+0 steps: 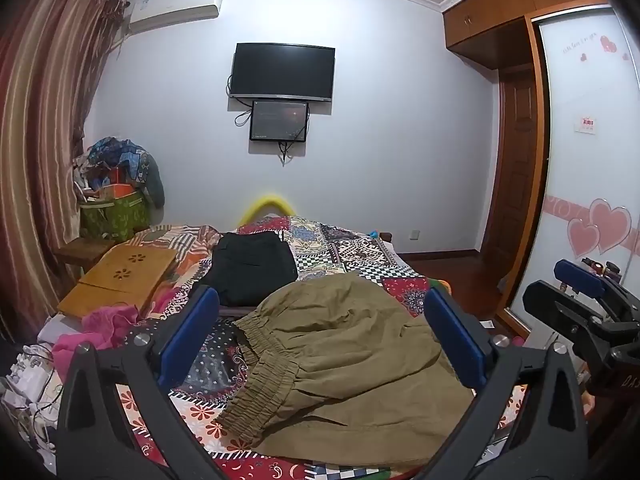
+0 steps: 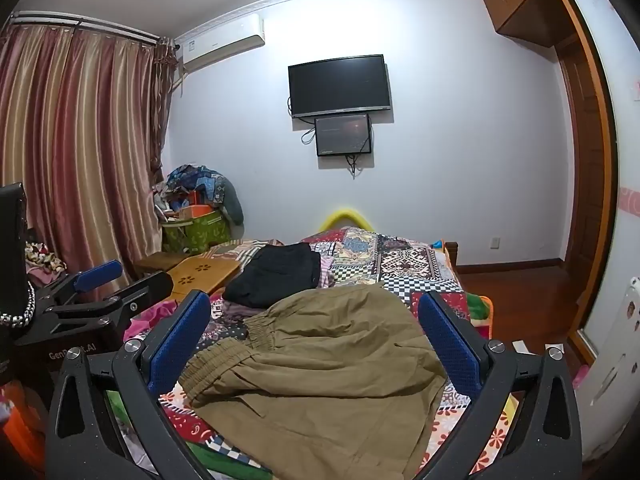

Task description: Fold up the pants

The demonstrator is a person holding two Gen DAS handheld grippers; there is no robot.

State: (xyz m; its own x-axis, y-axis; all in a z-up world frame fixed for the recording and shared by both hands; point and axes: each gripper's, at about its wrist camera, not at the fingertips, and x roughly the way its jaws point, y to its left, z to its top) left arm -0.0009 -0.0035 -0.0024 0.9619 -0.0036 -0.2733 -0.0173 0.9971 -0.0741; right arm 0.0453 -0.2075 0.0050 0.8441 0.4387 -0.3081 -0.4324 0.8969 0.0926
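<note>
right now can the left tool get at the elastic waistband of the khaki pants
Probably yes. The left tool is open and hangs just above the khaki pants, and the elastic waistband lies exposed on the bed quilt between its fingers, with nothing covering it.

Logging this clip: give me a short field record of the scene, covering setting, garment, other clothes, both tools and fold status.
setting: bedroom, patchwork bedspread
garment: olive-brown pants, lying rumpled, elastic waistband toward the left
other clothes: black garment lying farther back; pink cloth at left
left tool: open, holding nothing, above the pants
right tool: open, holding nothing, above the pants
nearby: wooden lap desk on the bed
fold status: pants not neatly folded
</note>
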